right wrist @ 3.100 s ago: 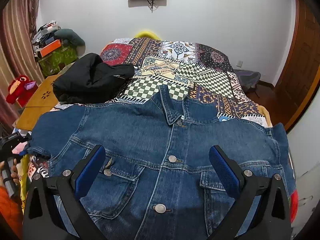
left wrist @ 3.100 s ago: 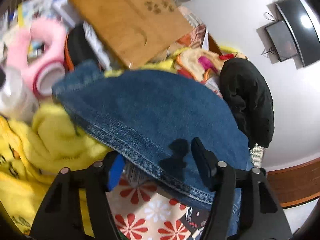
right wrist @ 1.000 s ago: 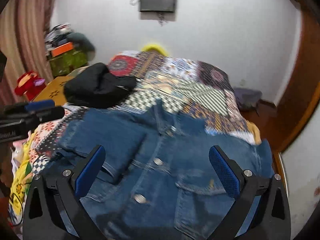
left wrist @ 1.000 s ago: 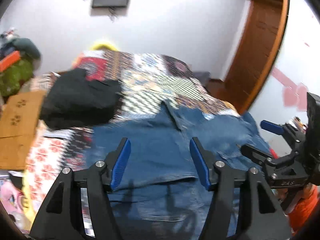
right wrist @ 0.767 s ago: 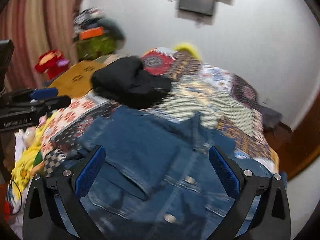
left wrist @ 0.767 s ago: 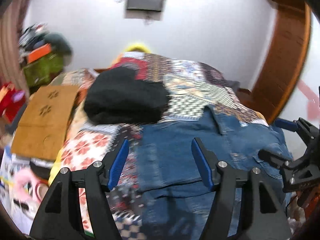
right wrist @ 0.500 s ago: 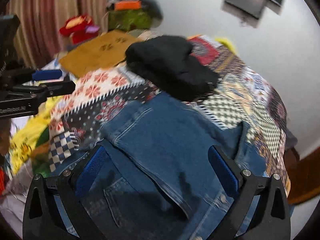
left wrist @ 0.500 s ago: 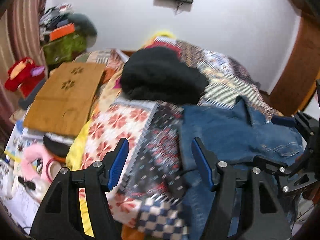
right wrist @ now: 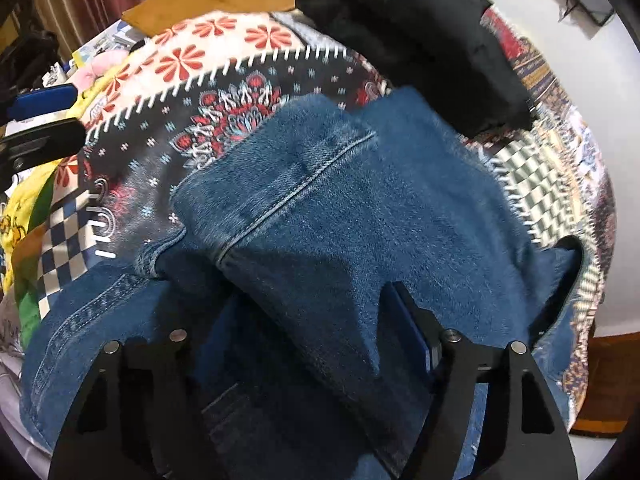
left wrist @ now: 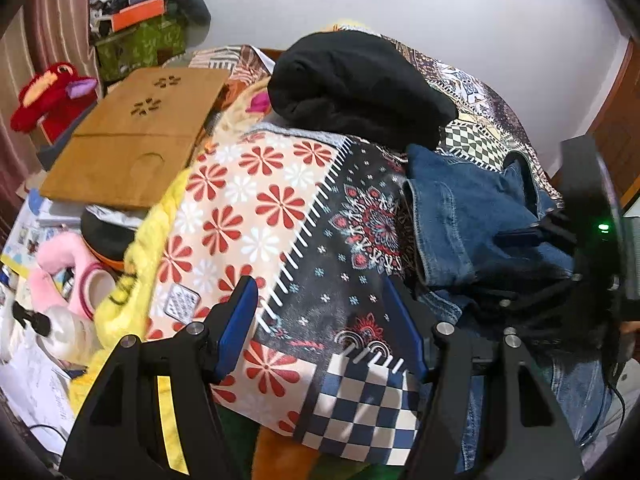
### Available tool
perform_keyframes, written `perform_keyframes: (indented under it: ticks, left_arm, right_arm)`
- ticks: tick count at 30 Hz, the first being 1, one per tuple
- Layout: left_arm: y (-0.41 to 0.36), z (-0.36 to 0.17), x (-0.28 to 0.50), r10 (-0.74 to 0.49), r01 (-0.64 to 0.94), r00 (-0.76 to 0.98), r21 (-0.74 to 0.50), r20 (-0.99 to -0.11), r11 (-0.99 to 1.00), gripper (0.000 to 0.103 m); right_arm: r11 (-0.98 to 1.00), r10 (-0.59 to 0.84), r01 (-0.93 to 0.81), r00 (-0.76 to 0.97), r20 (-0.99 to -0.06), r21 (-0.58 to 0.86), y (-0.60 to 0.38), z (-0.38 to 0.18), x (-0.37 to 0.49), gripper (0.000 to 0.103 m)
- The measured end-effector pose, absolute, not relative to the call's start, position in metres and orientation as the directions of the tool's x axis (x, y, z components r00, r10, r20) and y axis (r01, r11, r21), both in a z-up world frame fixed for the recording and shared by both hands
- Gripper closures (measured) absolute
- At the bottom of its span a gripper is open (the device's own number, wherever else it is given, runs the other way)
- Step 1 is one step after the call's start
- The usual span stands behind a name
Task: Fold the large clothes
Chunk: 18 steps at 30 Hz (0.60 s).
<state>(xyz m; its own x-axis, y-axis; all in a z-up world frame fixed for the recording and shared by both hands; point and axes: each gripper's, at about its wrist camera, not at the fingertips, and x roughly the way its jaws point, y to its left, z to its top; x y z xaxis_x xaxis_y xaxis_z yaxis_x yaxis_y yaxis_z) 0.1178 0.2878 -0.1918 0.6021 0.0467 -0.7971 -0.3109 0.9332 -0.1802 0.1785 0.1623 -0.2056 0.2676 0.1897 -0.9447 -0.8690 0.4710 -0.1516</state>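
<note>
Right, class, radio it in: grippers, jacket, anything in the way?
Left gripper open, empty, over quilt. Right gripper jaws just closing around jacket fold. Black garment beyond the jacket, not blocking.

The patchwork bedspread [left wrist: 256,208] lies bare ahead of the left gripper [left wrist: 320,320], giving open room there. A heaped black garment [left wrist: 356,88] blocks the far side of the bed. The denim jacket [right wrist: 340,208] fills the right part, bunched between the right gripper [right wrist: 312,320] fingers. Left of the bed, a brown board [left wrist: 136,136], a yellow blanket [left wrist: 136,264] and pink plush toys [left wrist: 68,268] crowd the edge
</note>
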Motion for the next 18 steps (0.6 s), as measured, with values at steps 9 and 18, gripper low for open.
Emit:
perform_keyframes:
  ticks: [9,18]
  left_arm:
    - [0.277,-0.188,0.118,0.037,-0.291,0.599,-0.174,-0.8,0.941,0.039]
    - [0.246,-0.159,0.122,0.057,-0.237,0.632,-0.123,-0.773,0.964,0.039]
  right_arm:
    - [0.486,0.25,-0.853,0.341,-0.906,-0.187,0.152,-0.182,0.168,0.096]
    - [0.643,0.376,-0.755,0.457,-0.806,-0.128,0.093,-0.117,0.178,0.097]
